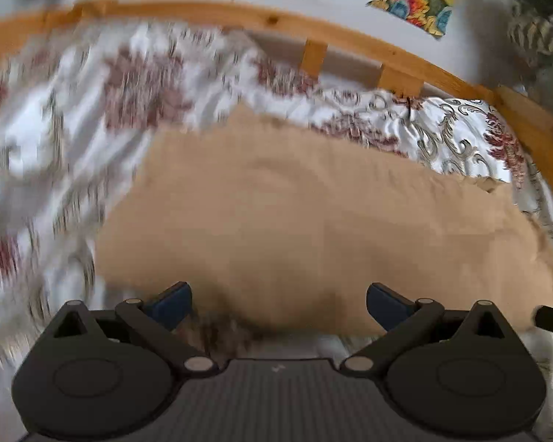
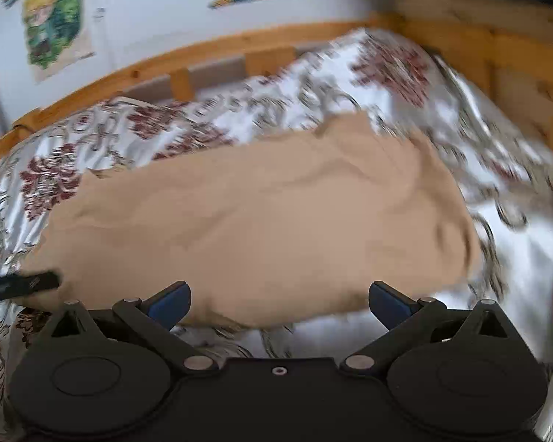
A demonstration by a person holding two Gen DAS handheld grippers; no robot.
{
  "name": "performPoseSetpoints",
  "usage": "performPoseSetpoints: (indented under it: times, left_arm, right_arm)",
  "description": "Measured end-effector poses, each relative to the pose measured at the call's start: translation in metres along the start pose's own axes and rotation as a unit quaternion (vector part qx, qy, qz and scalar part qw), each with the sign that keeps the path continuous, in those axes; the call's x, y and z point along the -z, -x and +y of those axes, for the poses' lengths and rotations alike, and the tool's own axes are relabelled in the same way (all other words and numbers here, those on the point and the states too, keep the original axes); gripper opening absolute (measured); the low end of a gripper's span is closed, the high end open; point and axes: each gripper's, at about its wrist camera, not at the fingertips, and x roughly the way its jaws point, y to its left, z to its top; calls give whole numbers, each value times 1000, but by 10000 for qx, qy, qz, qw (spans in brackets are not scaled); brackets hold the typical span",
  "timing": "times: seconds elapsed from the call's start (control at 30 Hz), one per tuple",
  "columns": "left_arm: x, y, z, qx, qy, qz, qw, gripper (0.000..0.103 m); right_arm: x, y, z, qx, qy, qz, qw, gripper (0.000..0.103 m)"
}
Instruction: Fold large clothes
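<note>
My left gripper [image 1: 278, 304] is spread wide and pinches nothing; my right gripper [image 2: 279, 304] is spread the same way, also bare. The garment [image 1: 295, 213], a tan cloth already lying as a long band, rests on the bedspread [image 1: 55, 140] straight ahead of both grippers, its near hem just beyond my fingertips; the 2 grippers face it side by side, the other one's tip showing at the edge of each view.

I judge the step in hand to be taking that near hem; to do it well I should slide 1 lower finger under the edge at each end, close on all layers together, and lift both ends level so the fold lands square; the cloth looks soft and will sag between grips.

Beyond the garment the bedspread runs to a wooden rail [image 1: 350, 42], so a forward fold has room; on my right side the rail [image 2: 497, 55] turns closer, leaving less room there; much of the picture is blurred.
</note>
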Motion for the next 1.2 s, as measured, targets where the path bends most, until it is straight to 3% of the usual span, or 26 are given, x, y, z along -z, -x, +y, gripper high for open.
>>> performPoseSetpoints:
  times: [0.13,0.3,0.37,0.43,0.57,0.63,0.7,0.8,0.87,0.93,1.03,1.07,1.1,1.13,1.2]
  left_arm:
    - [4,-9,18,252,395,425,9980,102]
    - [-3,-25,51,431,1471,250,9879,102]
    - [-8,-35,63,380,1835,248,9820,102]
    - [-14,-38,69,320,2111,185,9768,99]
    - [-21,-41,71,-52,2231,60,9748,68]
    - [-23,-36,76,-190,2294,-52,9731,28]
    - [-26,-33,82,-93,2355,-101,9718,25]
    - [-26,-34,85,-47,2199,-84,9755,26]
    - [-26,-35,88,33,2187,-46,9758,35]
    - [-24,-37,93,130,2288,-2,9734,43]
    - [-25,-42,97,247,2383,56,9709,52]
    - [-25,-43,97,296,2402,72,9702,56]
    - [-26,-45,98,329,2427,88,9695,60]
    - [-27,-47,99,434,2433,118,9689,71]
    - [-29,-51,98,586,2393,141,9691,77]
  right_arm:
    - [2,-17,-34,-62,-1390,416,9894,102]
    - [3,-28,-66,172,-2097,-22,9776,95]
    - [2,-30,-78,322,-2324,-258,9717,87]
    - [2,-31,-91,516,-2599,-385,9635,58]
    - [2,-20,-98,734,-2648,-392,9607,26]
    - [1,-2,-90,809,-2496,-437,9640,14]
    - [2,18,-81,840,-2472,-510,9640,12]
    - [8,35,-74,930,-2453,-550,9634,13]
    - [13,35,-73,1178,-2507,-372,9602,18]
    - [17,40,-71,1476,-2462,-389,9571,29]
    - [12,50,-60,1848,-2057,-737,9582,36]
    - [9,51,-51,1900,-1762,-871,9619,41]
    - [6,50,-40,1879,-1406,-1019,9667,54]
    - [4,47,-30,1772,-1108,-1124,9714,68]
    - [0,33,-3,1351,-294,-1353,9811,79]
